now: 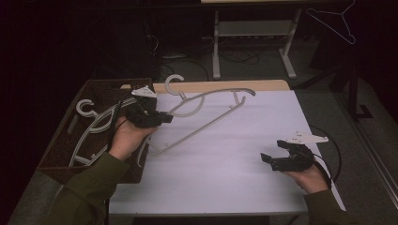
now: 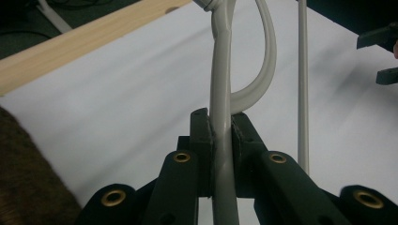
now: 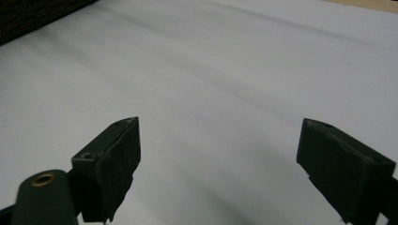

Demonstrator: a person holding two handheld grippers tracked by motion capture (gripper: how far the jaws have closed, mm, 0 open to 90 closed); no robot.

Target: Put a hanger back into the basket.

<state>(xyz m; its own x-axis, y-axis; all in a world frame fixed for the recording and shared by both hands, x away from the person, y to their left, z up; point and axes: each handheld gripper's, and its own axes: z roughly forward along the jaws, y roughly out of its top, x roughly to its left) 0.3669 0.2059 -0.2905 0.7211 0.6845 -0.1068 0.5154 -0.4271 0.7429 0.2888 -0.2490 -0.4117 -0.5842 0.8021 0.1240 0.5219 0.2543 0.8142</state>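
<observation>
White sheet (image 1: 225, 159) covers most of the table; a strip of bare wood edge (image 1: 263, 86) shows along the far side. Wicker basket (image 1: 61, 140) sits at the table's left end, its right wall meeting the sheet, more pale hangers (image 1: 94, 126) heaped inside. The middle and near parts of the sheet lie open between the two hands, and the right and near edges are unobstructed. Left gripper (image 1: 164, 118) is raised above the basket's right rim, jaws pressed together on a grey plastic hanger (image 1: 202, 119); the left gripper view shows the pads pinching a flat arm of that hanger (image 2: 221, 131) from both sides. The hanger slants over the sheet, hook end (image 1: 174, 80) toward the far edge; its low end seems to hang clear near the basket wall, though the dim light leaves contact uncertain. Left hand (image 1: 126, 138) wraps the gripper body from below, forearm in an olive sleeve (image 1: 89, 187) coming in across the basket's near corner. Right gripper (image 1: 271, 152) is held low over the sheet near the right edge, well apart from the hanger, jaws spread wide with nothing between them, pointing left across the table. Right hand (image 1: 309, 176) grips from behind, wrist about level.
</observation>
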